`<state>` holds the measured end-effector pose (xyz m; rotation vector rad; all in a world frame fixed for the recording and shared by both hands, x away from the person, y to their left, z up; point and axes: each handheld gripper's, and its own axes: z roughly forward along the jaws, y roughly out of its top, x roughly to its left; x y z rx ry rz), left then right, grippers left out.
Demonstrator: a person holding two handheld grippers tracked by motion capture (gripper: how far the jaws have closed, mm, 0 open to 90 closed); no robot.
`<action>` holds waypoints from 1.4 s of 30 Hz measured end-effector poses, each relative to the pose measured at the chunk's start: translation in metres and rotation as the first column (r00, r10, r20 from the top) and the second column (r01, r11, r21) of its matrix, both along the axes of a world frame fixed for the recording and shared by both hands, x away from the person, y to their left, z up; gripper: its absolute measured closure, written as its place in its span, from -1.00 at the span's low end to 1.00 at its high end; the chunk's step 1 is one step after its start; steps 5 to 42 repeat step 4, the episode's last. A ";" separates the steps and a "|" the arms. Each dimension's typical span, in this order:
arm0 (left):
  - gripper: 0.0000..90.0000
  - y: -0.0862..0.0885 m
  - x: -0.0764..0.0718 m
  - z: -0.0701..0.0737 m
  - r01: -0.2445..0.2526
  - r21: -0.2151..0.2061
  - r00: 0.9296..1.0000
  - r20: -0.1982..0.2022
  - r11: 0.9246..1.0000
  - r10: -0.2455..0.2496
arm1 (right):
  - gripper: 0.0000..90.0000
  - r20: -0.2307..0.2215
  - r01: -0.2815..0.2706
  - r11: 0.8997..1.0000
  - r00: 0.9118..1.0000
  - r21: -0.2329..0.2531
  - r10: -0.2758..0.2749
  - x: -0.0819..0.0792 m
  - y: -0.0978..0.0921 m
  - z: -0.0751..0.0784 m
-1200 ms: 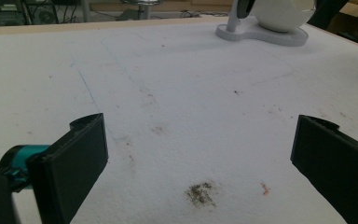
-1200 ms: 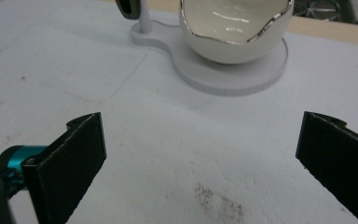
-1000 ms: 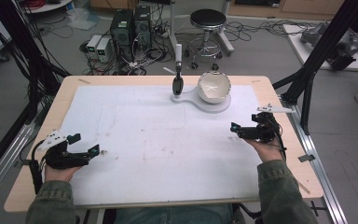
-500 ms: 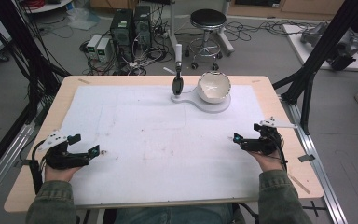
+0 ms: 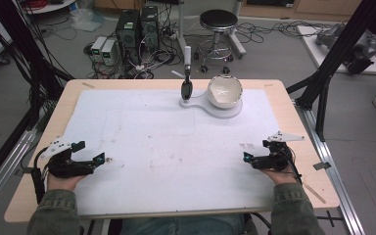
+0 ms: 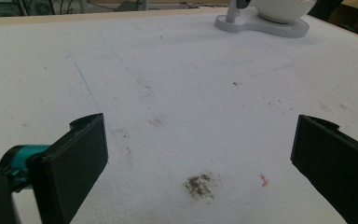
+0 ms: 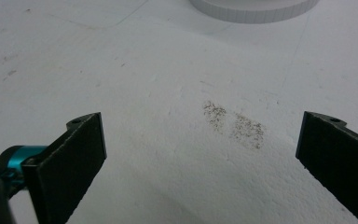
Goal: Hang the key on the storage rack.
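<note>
Right gripper [image 5: 247, 157] pulled back toward the table's near edge; both it and left gripper [image 5: 103, 158] sit wide open, empty, well apart from the bowl stand [image 5: 210, 104], probably parked between moves.

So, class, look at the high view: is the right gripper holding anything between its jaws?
No, the right gripper rests on the white table cover with nothing between its open jaws.

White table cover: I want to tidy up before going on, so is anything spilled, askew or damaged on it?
Nothing is tipped or broken. The bowl sits upright on its white stand at the far edge. The white cover is soiled, though: a speckled dark patch ahead of the right hand-held gripper, and a dark smudge with a small reddish mark ahead of the left hand-held gripper.
</note>
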<state>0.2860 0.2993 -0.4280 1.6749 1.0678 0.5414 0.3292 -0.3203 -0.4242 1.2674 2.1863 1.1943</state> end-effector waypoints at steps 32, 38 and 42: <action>-0.90 -0.001 0.000 0.000 0.000 0.000 1.000 0.000 1.000 0.000 | -0.99 -0.002 0.005 1.000 1.000 0.004 -0.005 0.002 -0.002 0.000; -0.90 -0.001 0.000 0.000 0.000 0.000 1.000 0.000 1.000 0.000 | -0.99 -0.002 0.005 1.000 1.000 0.004 -0.005 0.002 -0.002 0.000; -0.90 -0.001 0.000 0.000 0.000 0.000 1.000 0.000 1.000 0.000 | -0.99 -0.002 0.005 1.000 1.000 0.004 -0.005 0.002 -0.002 0.000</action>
